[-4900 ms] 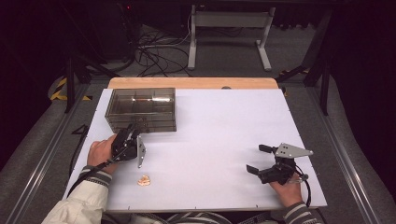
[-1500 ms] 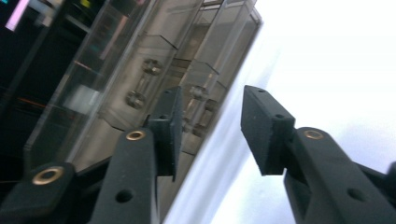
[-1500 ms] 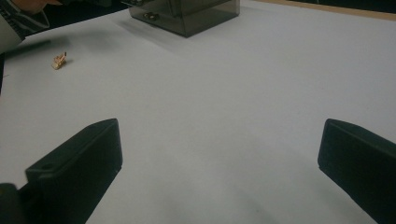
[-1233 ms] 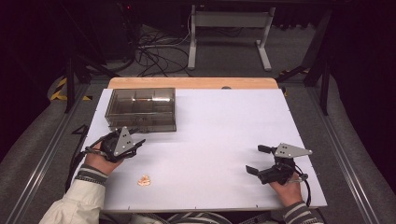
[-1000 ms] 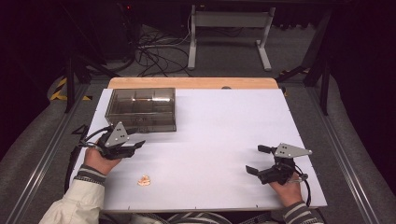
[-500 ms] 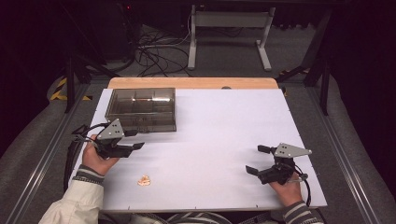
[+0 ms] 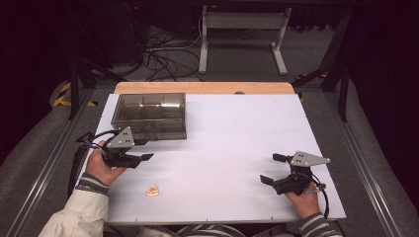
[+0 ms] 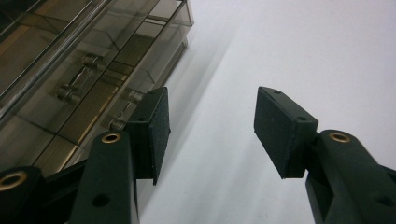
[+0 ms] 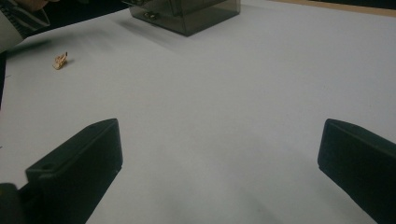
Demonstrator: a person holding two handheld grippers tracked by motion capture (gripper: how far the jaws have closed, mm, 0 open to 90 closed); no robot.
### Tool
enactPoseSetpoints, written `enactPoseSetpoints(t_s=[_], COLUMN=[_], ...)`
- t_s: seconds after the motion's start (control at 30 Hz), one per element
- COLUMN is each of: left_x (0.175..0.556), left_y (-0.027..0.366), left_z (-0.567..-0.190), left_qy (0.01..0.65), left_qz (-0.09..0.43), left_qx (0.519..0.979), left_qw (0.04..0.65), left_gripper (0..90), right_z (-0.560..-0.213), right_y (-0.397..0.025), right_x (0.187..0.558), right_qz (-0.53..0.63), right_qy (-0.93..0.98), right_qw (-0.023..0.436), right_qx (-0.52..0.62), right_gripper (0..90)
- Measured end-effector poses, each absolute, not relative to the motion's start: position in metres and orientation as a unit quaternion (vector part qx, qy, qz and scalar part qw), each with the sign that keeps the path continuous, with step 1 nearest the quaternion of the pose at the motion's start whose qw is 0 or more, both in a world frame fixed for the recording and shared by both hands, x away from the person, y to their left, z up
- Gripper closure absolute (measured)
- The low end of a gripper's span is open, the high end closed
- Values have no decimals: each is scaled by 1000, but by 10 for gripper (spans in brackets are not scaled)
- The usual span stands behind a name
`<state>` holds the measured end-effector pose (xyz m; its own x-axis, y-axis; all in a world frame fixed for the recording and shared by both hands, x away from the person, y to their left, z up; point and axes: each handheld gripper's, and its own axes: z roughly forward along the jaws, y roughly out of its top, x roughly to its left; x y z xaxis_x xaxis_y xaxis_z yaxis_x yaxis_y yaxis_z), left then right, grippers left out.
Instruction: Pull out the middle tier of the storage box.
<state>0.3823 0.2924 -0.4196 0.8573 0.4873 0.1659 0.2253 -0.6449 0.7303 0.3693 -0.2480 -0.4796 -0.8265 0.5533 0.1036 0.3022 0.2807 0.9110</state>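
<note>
A smoky clear compartment box (image 7: pixel 150 114) with a shut lid stands at the table's far left. A small tan object (image 7: pixel 152 191) lies on the white table near the front left. My left gripper (image 7: pixel 145 149) is open and empty just in front of the box's near left corner, jaws pointing right. In the left gripper view the open gripper (image 8: pixel 212 126) has the box (image 8: pixel 84 70) close on its left. My right gripper (image 7: pixel 268 168) rests open and empty at the front right. The right gripper view shows that gripper (image 9: pixel 219 154) wide open, with the tan object (image 9: pixel 60 60) and the box (image 9: pixel 187 11) far off.
The white table top (image 7: pixel 237 138) spreads between the two grippers. A wooden strip (image 7: pixel 207 87) runs along its far edge. Cables and a metal stand (image 7: pixel 242 22) are on the floor beyond. A striped sleeve (image 9: pixel 18 23) shows at the right gripper view's top left.
My left gripper has drawn back left and farther away from near the tan object toward the box's front, turning level with its jaws pointing right. The right gripper has not moved.
</note>
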Motion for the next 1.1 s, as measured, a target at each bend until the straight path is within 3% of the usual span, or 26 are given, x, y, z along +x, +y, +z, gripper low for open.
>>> enactPoseSetpoints(t_s=[0.47,1.1], left_x=[396,416], left_y=[294,304], left_z=[-404,-405], left_qy=[187,214], left_qz=[186,212], left_qx=[908,908], left_qw=[324,291], left_gripper=[469,487], right_z=[-480,-480], right_y=[-248,-247], right_x=[369,369], right_qz=[534,534], right_qy=[792,792], right_qw=[117,117], right_qx=[272,271], right_gripper=[6,6])
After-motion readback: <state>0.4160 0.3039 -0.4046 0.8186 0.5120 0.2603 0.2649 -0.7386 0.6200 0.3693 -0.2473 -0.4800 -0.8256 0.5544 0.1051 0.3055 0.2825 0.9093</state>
